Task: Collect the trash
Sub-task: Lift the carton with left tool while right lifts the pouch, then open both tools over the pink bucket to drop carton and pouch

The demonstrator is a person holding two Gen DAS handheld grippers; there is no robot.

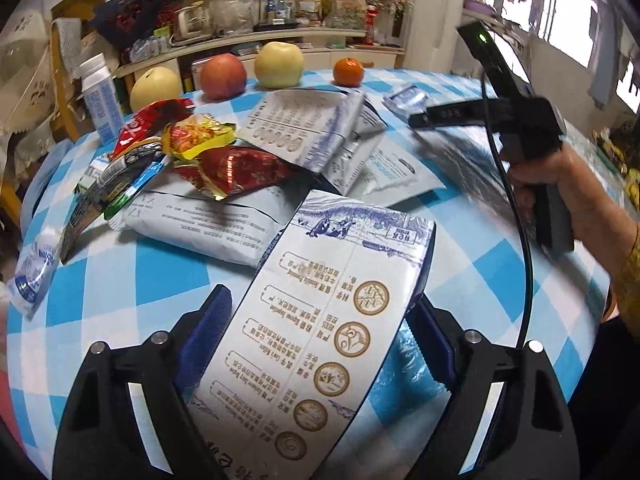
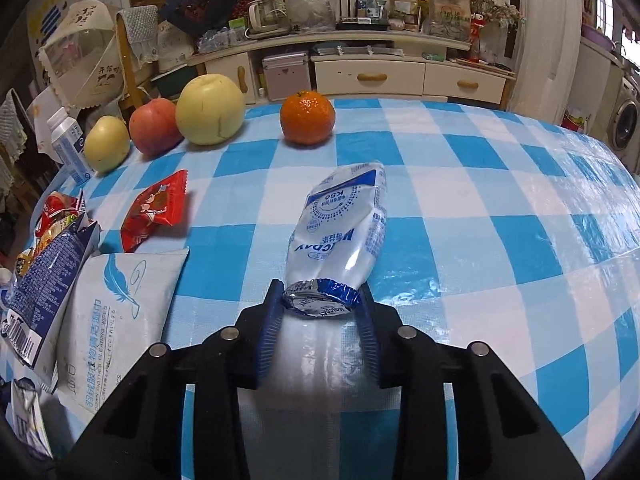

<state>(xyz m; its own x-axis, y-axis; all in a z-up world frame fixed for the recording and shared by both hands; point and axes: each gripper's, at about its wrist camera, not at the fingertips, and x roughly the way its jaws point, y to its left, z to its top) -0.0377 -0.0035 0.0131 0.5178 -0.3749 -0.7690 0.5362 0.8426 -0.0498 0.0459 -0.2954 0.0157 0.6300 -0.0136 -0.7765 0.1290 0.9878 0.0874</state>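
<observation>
Blue-and-white checked plastic cloth covers the worktop (image 2: 460,184). Left claw (image 1: 320,320): clenched across a flattened white paperboard milk carton with brown medallions (image 1: 340,300), lifted clear of the litter pile for carrying. Right claw (image 2: 320,300): pinching the crimped end of a crumpled blue-and-white foil pouch (image 2: 344,216), body resting on the cloth. White wipes packet (image 2: 120,304) lies just left. Open cloth right; fruit row (image 2: 208,110) lines the far edge.
</observation>
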